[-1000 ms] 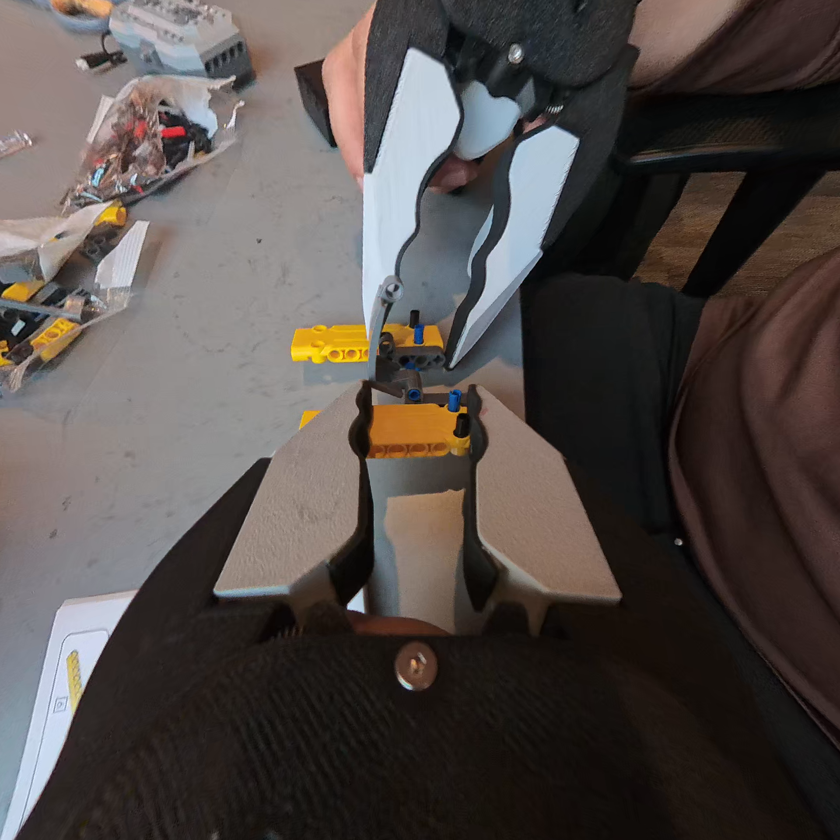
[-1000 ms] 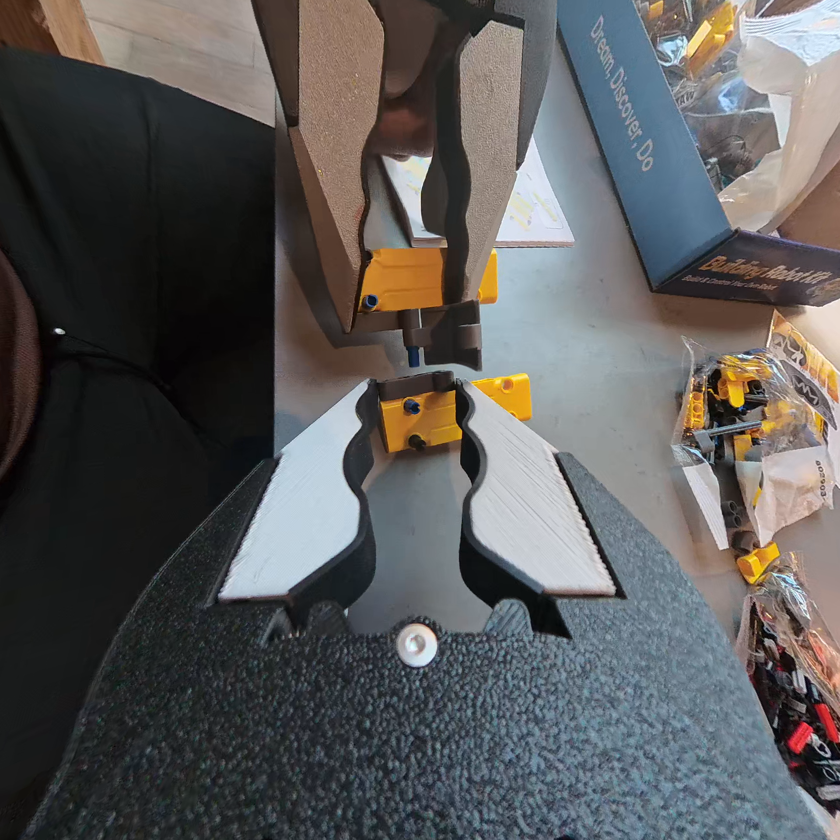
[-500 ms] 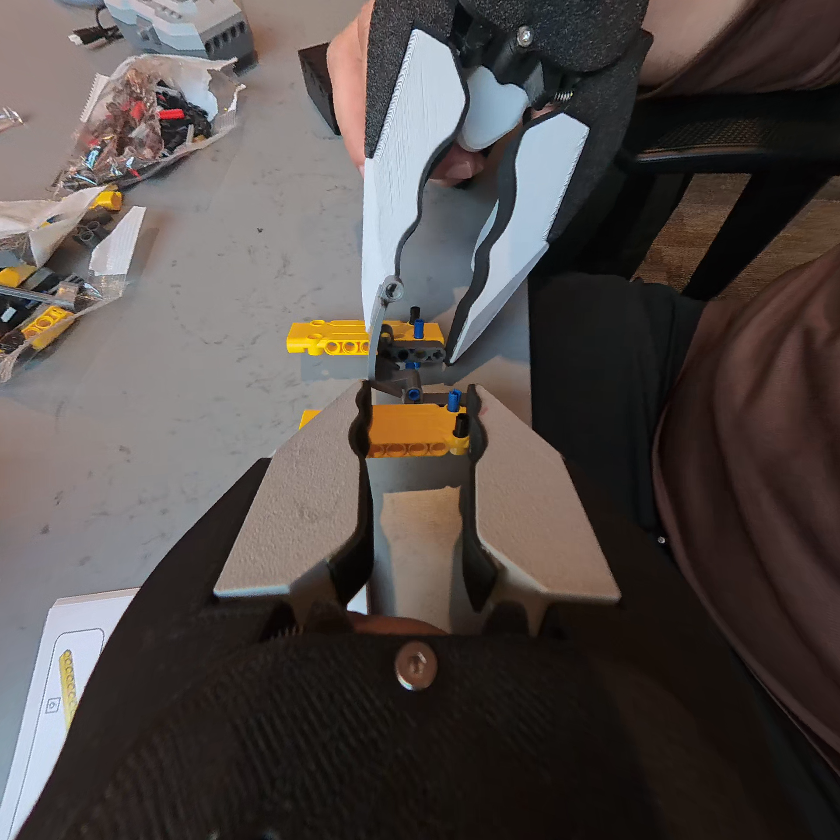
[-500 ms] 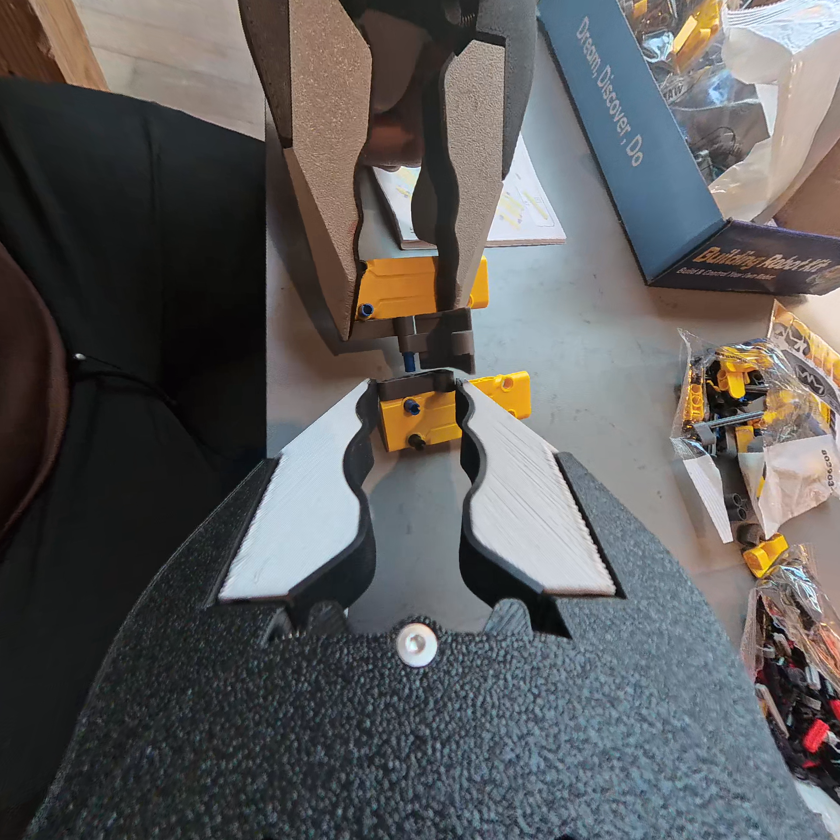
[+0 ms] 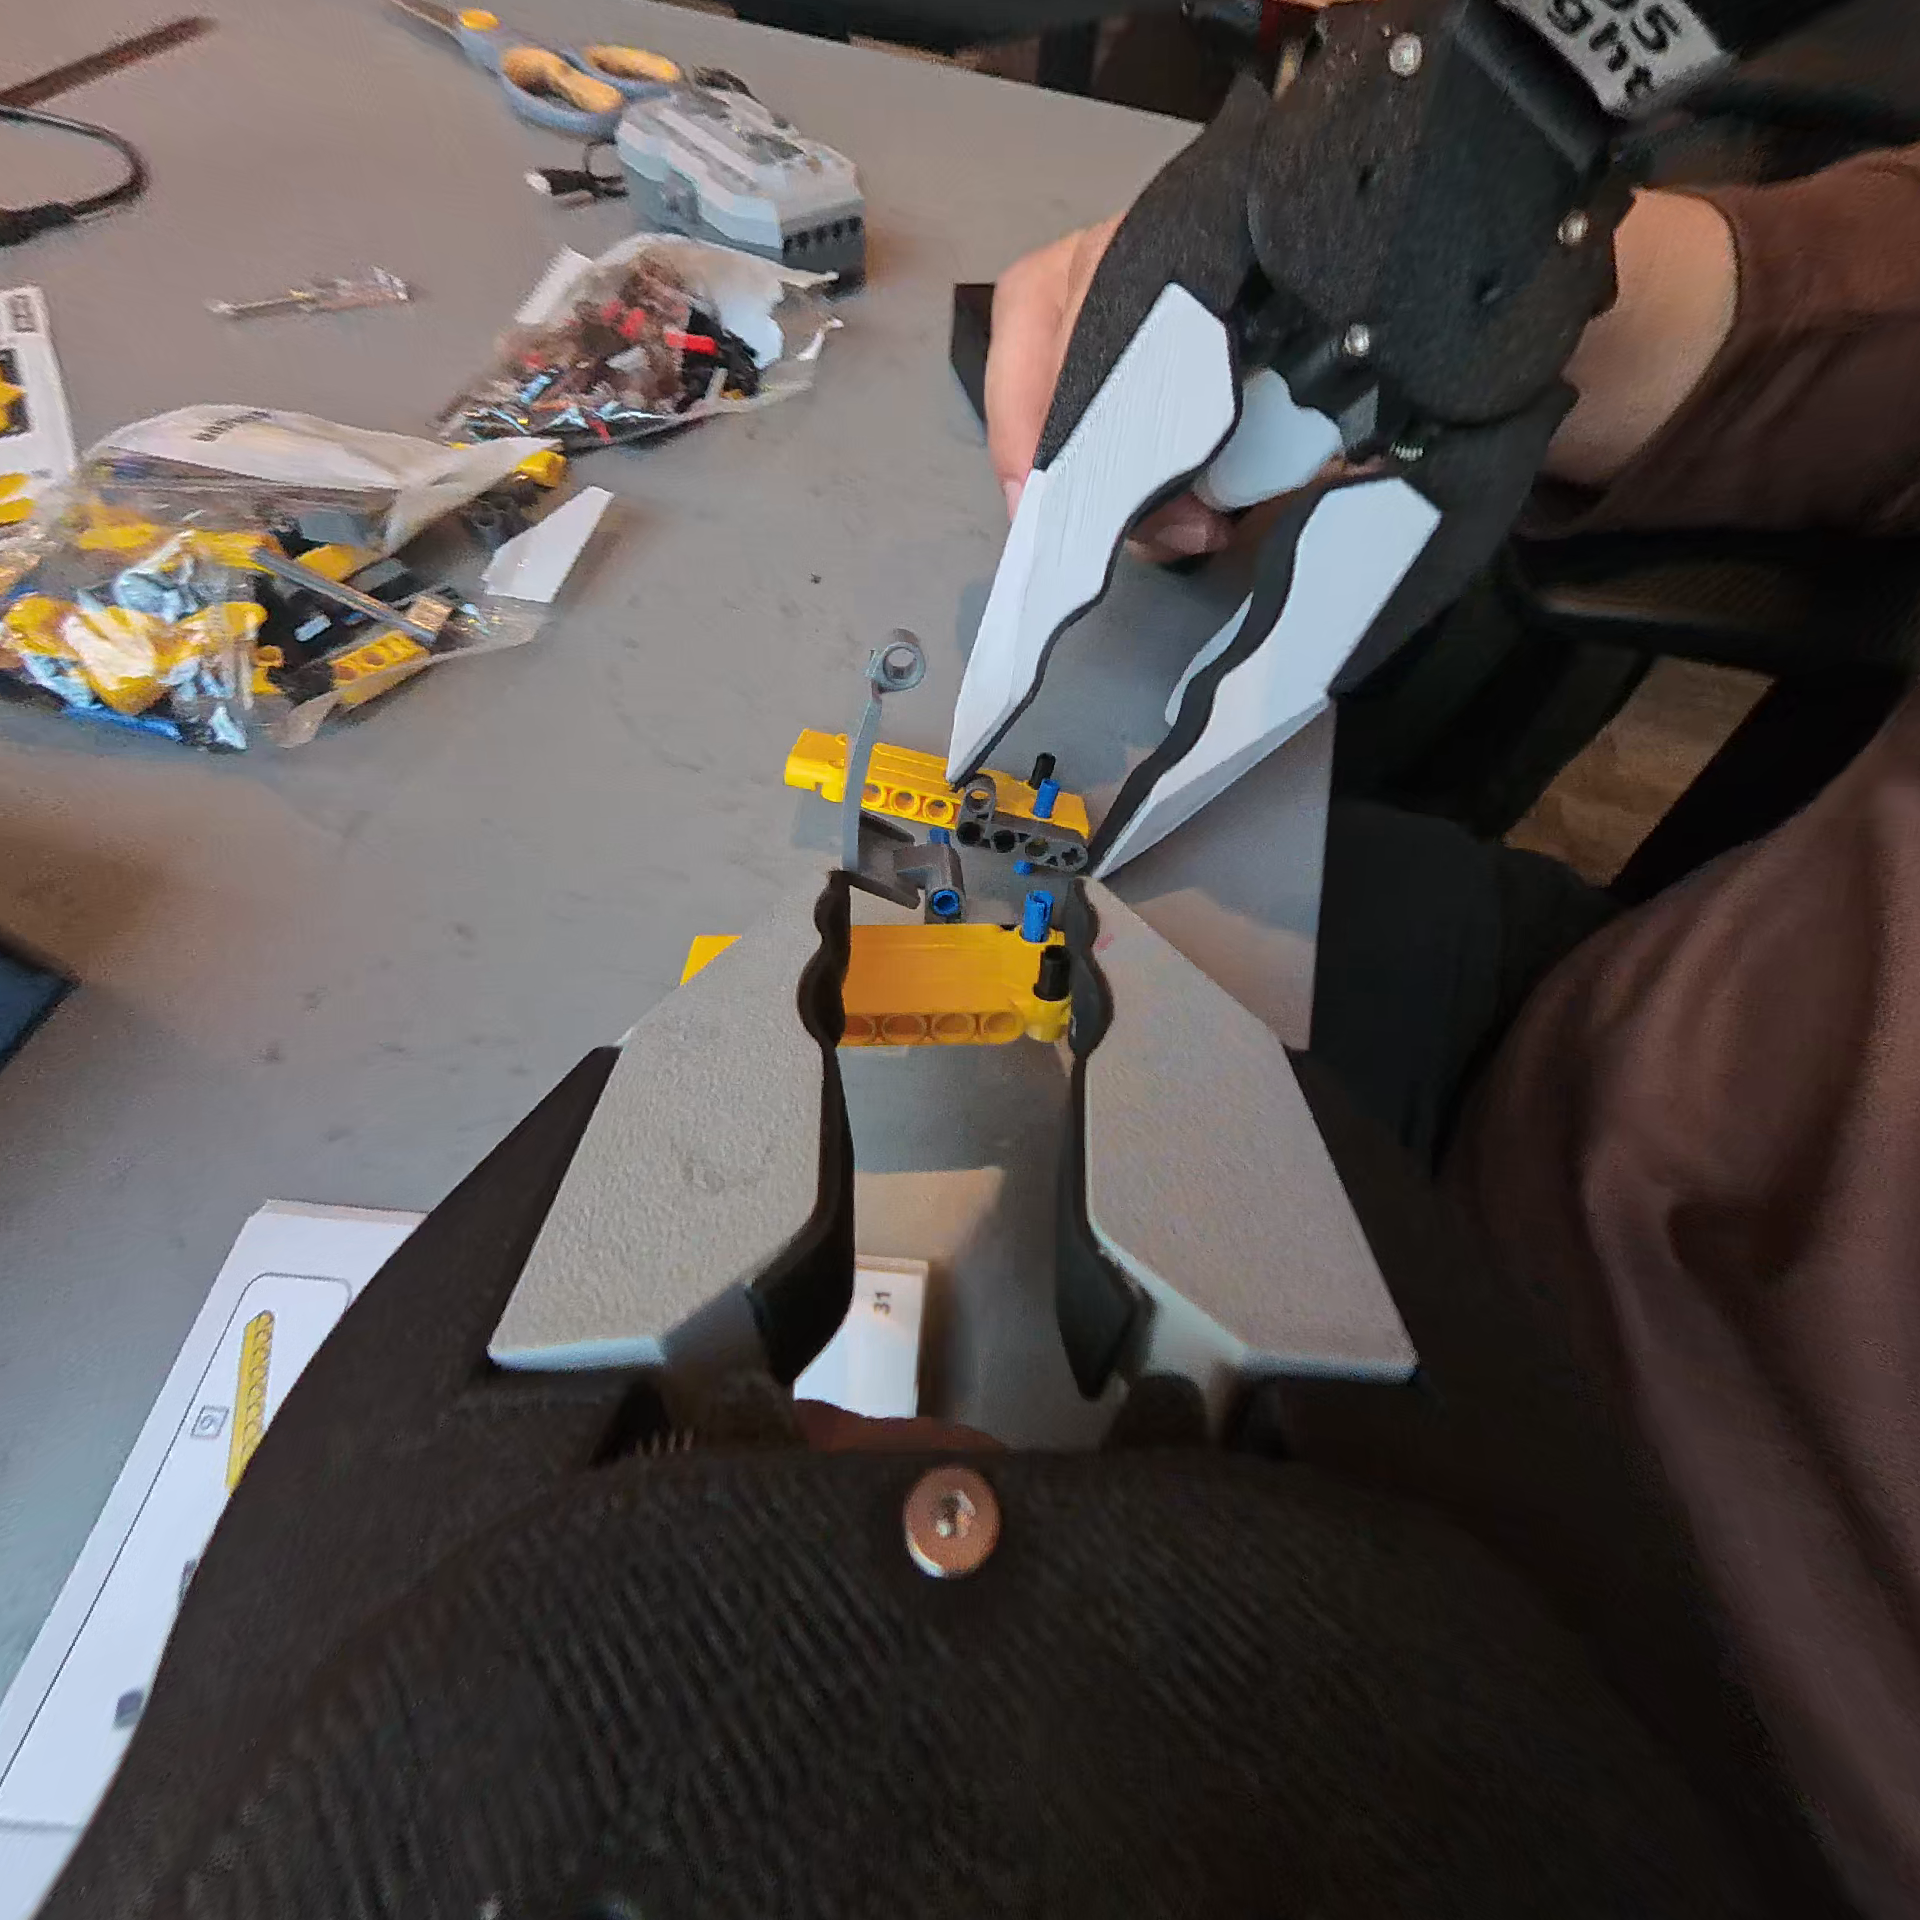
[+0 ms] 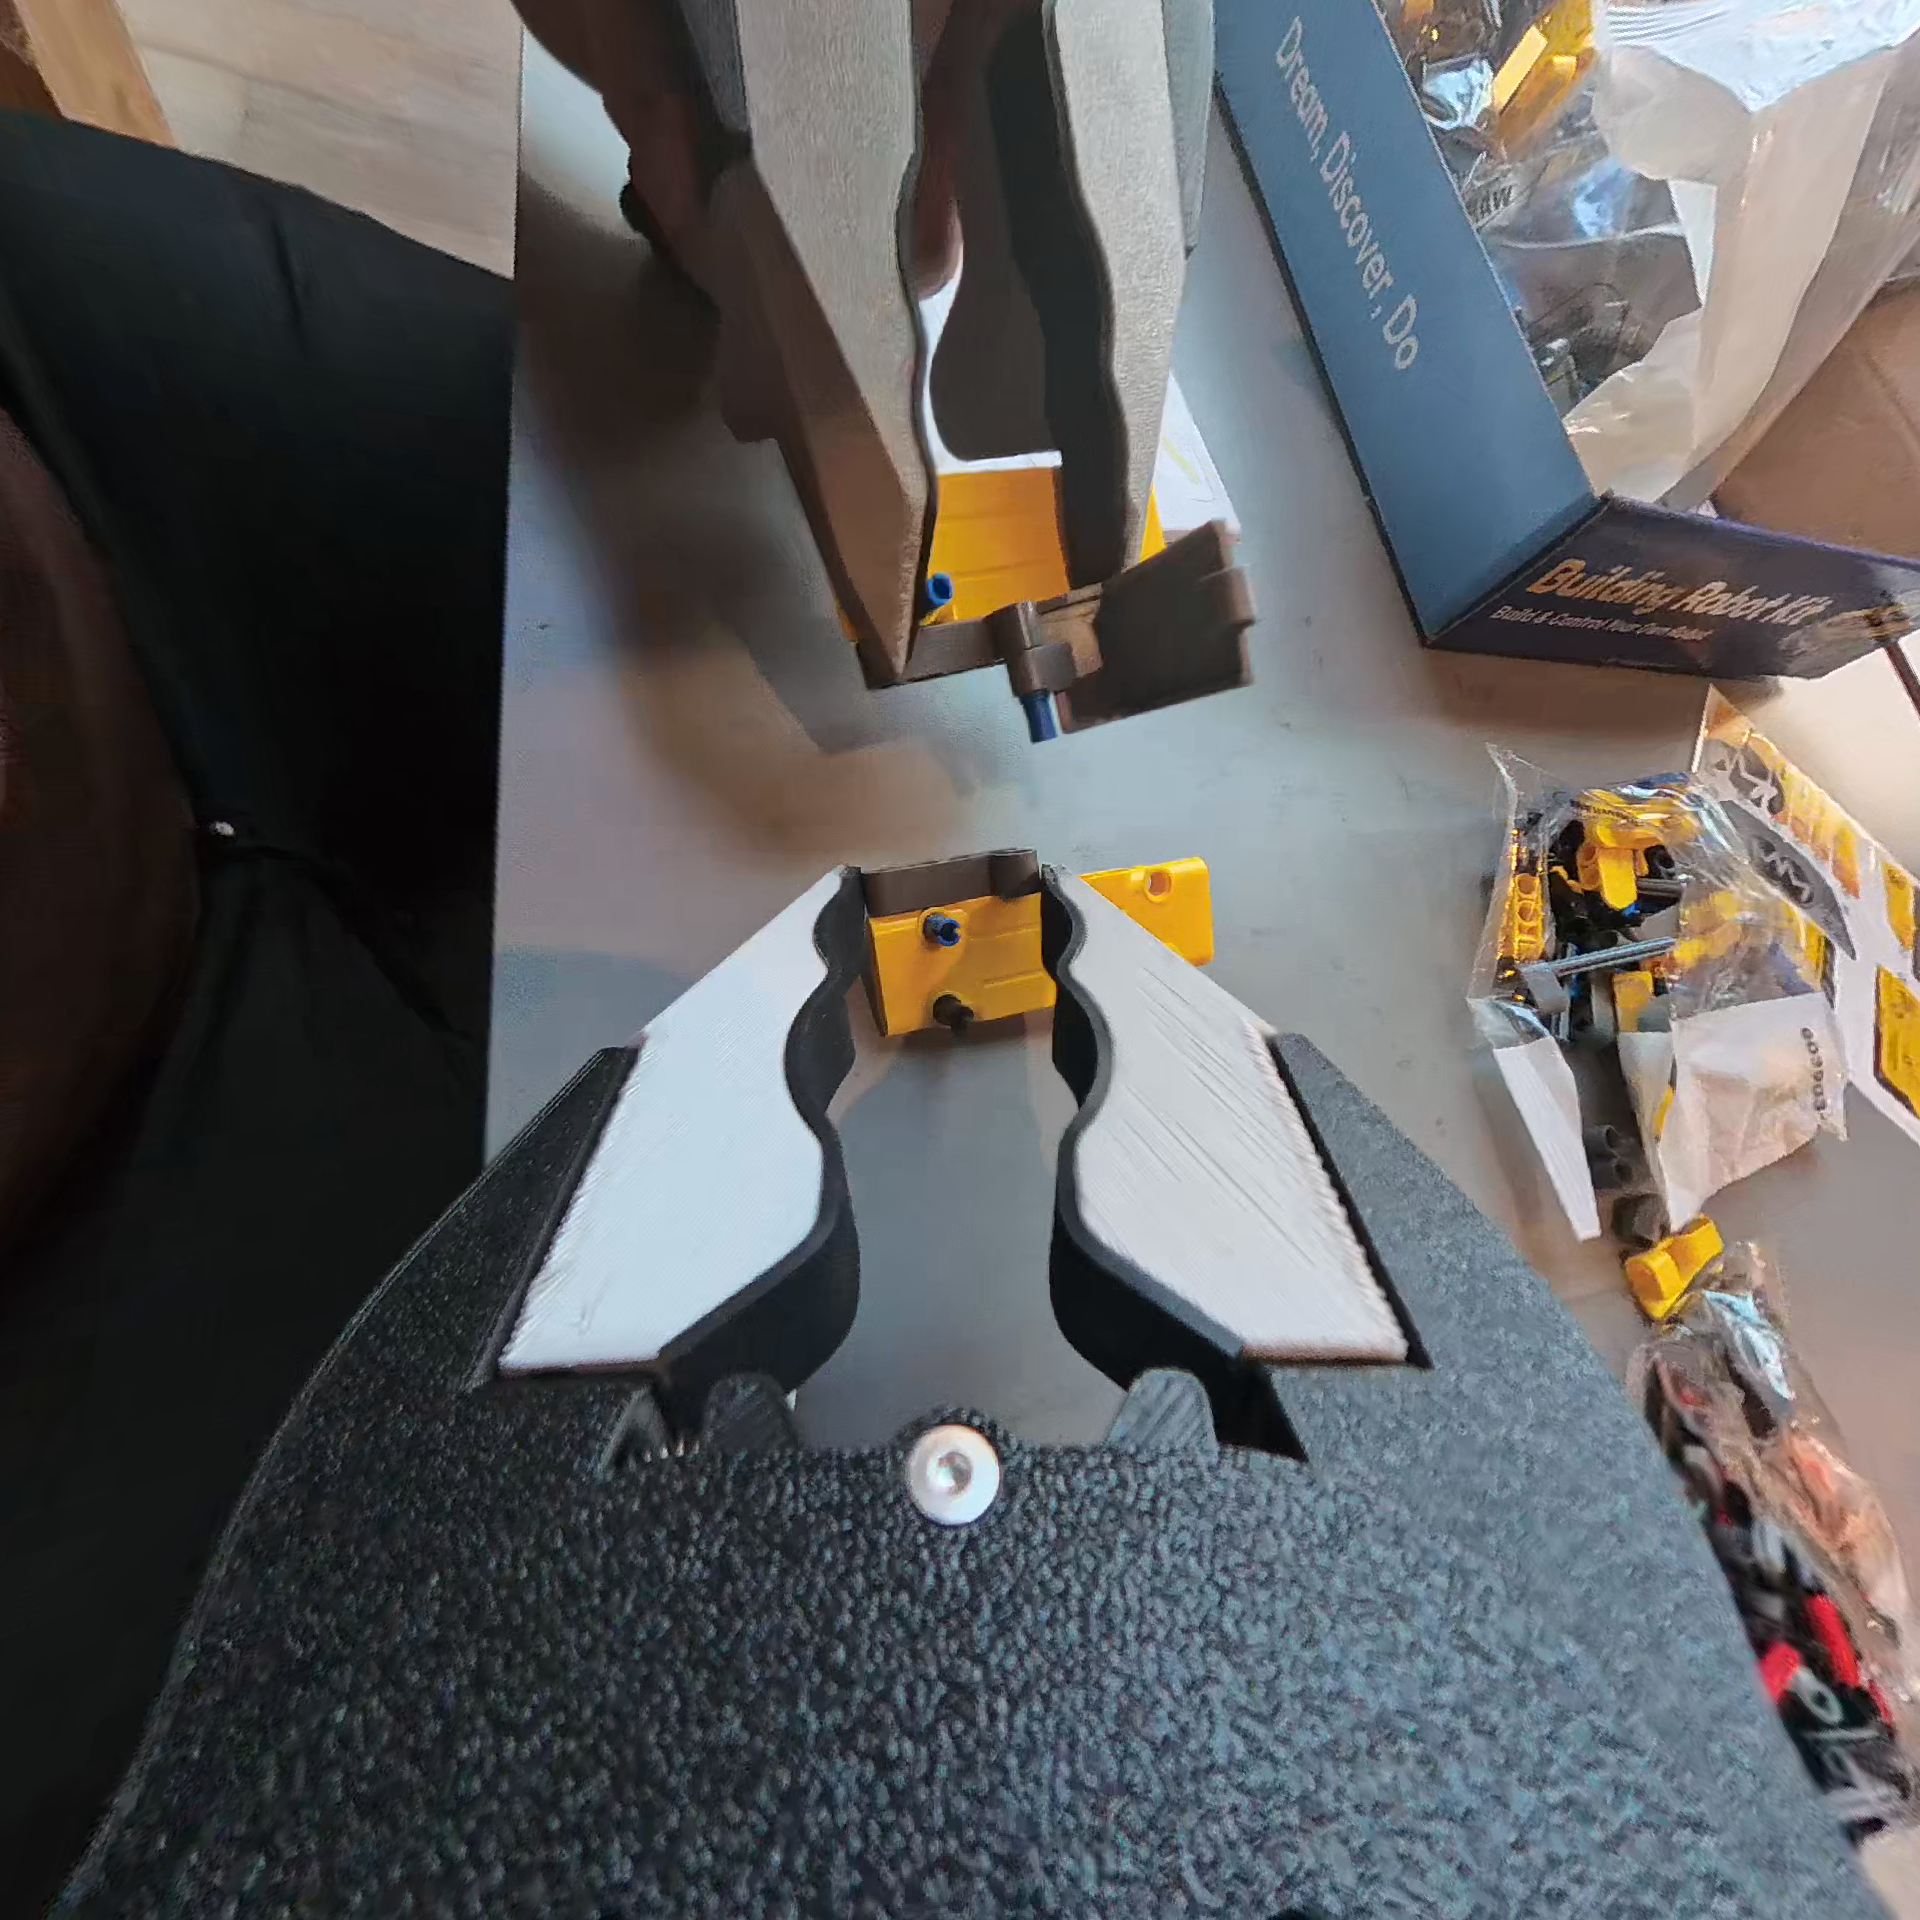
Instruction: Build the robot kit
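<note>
My left gripper [image 5: 951,904] has grey fingers and is shut on a yellow panel piece [image 5: 951,982]. The piece carries blue pins, a dark grey connector [image 5: 909,862] and a thin grey arm [image 5: 878,727] that stands up. My right gripper [image 6: 948,883] has white fingers and is shut on a second yellow panel [image 6: 956,966] with a dark beam [image 6: 951,878] on its far edge. The two grippers face each other near the table's edge, with a gap between their pieces. The left gripper [image 6: 997,623] shows at the top of the right wrist view. The right gripper [image 5: 1029,821] shows in the left wrist view.
Opened bags of small parts [image 5: 239,582] [image 6: 1683,987] lie on the grey table [image 5: 416,935]. A grey battery box [image 5: 743,171] and scissors [image 5: 566,78] sit at the back. An instruction booklet [image 5: 156,1455] and a blue box [image 6: 1455,343] are close by. The person's lap borders the table edge. Left and right tips are no more than a few centimetres apart.
The two held assemblies were almost touching; now they have drawn apart. The left gripper has pulled back and tilted, and its grey arm leans away from the right gripper's piece.
</note>
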A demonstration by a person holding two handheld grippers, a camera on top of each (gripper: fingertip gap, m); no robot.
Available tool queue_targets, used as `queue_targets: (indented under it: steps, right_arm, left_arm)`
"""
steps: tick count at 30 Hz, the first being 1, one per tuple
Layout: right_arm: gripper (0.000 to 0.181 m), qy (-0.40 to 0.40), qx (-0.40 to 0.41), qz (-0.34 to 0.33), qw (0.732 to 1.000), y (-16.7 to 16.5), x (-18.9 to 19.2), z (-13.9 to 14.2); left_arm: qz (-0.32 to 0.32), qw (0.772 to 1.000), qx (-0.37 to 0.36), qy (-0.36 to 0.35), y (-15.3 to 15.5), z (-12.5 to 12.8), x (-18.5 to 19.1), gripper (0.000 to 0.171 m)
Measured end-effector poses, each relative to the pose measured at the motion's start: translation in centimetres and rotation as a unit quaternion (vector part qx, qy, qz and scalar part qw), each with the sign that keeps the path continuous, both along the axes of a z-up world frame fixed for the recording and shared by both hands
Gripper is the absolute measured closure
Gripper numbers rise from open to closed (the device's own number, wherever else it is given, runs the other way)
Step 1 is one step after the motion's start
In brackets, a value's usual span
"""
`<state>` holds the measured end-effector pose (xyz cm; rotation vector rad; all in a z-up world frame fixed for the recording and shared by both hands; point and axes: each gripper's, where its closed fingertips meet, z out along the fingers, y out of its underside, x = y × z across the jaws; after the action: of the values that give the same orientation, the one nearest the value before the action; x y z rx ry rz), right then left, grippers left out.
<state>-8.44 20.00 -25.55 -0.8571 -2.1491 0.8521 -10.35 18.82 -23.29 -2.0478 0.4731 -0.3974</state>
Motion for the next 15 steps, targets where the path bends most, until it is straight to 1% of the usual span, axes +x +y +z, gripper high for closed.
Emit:
queue_targets:
  steps: [2, 5, 9, 10, 13, 15]
  right_arm:
    - [0.148, 0.009, 0.013, 0.015, 1.0, 0.05, -0.27, 0.0]
    - [0.148, 0.004, -0.002, 0.035, 0.999, -0.35, -0.26, 0.1]
    - [0.148, 0.002, 0.004, 0.023, 1.0, -0.15, -0.48, -0.07]
    - [0.148, 0.007, 0.011, 0.021, 1.0, -0.14, -0.48, -0.06]
    - [0.148, 0.021, 0.033, 0.014, 0.999, -0.14, -0.53, -0.07]
    - [0.148, 0.026, 0.043, 0.008, 0.999, -0.11, -0.54, -0.1]
  left_arm:
    - [0.011, 1.0, 0.004, -0.007, 0.11, 0.2, -0.35, 0.133]
    - [0.028, 0.999, 0.024, -0.006, 0.18, 0.72, -0.81, 0.134]
    - [0.035, 0.999, 0.023, -0.012, 0.24, 0.76, -1.05, 0.137]
    - [0.032, 0.999, 0.02, -0.014, 0.23, 0.73, -1.0, 0.144]
    - [0.027, 0.999, 0.02, -0.016, 0.19, 0.74, -0.85, 0.145]
    - [0.028, 1.0, 0.002, -0.014, 0.33, 0.24, -0.86, 0.145]
